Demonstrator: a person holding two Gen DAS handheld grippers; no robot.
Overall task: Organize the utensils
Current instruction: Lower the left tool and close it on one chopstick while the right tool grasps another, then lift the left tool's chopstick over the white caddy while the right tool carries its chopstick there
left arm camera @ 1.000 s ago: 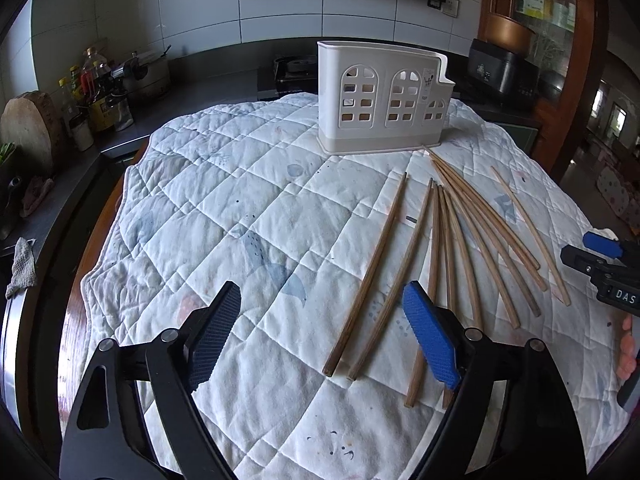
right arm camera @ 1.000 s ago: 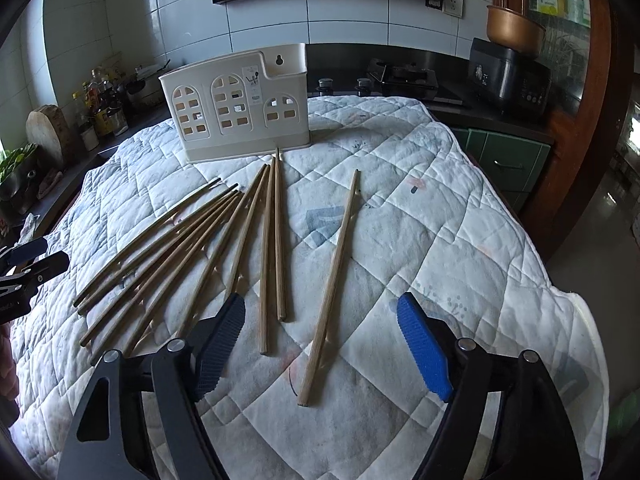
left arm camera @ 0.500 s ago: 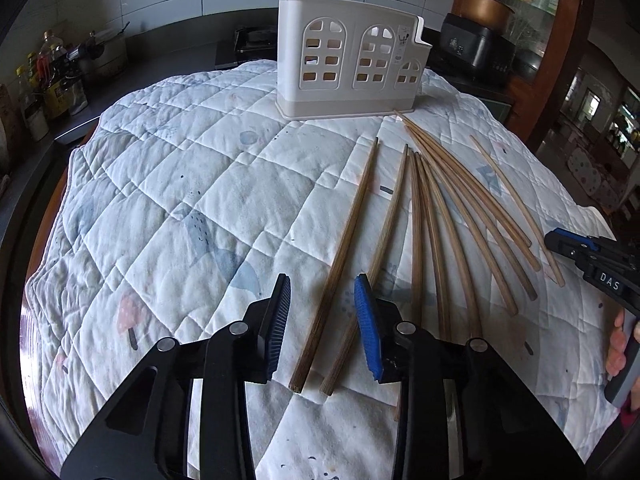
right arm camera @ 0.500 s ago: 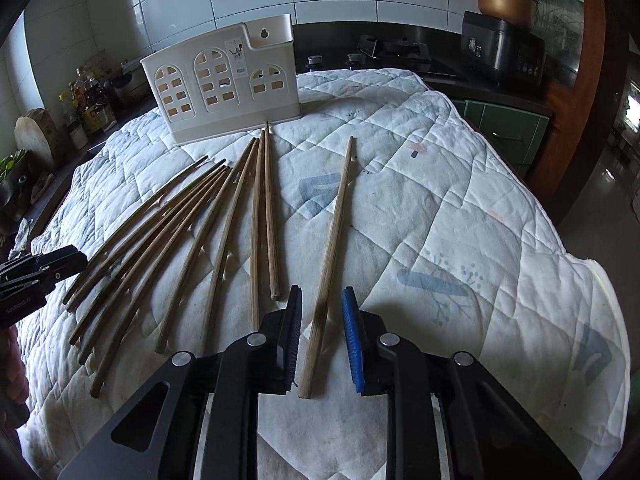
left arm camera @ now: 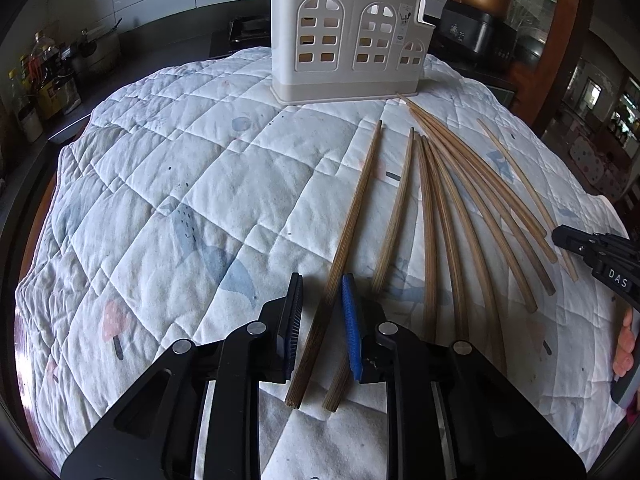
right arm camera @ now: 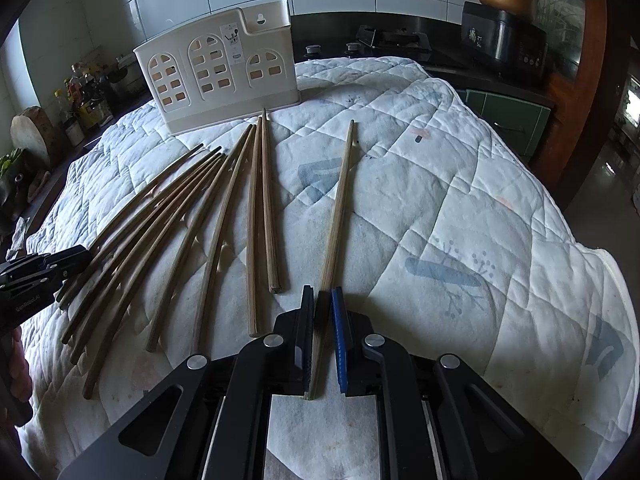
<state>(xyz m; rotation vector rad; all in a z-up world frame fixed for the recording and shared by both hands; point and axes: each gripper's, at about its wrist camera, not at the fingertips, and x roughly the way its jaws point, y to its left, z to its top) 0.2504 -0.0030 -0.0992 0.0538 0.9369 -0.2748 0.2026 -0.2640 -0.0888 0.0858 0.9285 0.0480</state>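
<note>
Several long wooden chopsticks lie fanned out on a quilted white cloth. A white plastic utensil holder with arched cut-outs stands at the far side, also in the right wrist view. My left gripper has its jaws narrowed around the near end of the leftmost chopstick, with small gaps either side. My right gripper is shut on the near end of the rightmost chopstick, which lies apart from the others.
The other chopsticks lie between the two grippers. The right gripper shows at the right edge of the left wrist view. A kitchen counter with bottles and a rice cooker surrounds the table.
Both grippers went from wide open to narrowed while moving forward and down over a chopstick end. The right one has closed onto its chopstick; the left one has closed further around its own.
</note>
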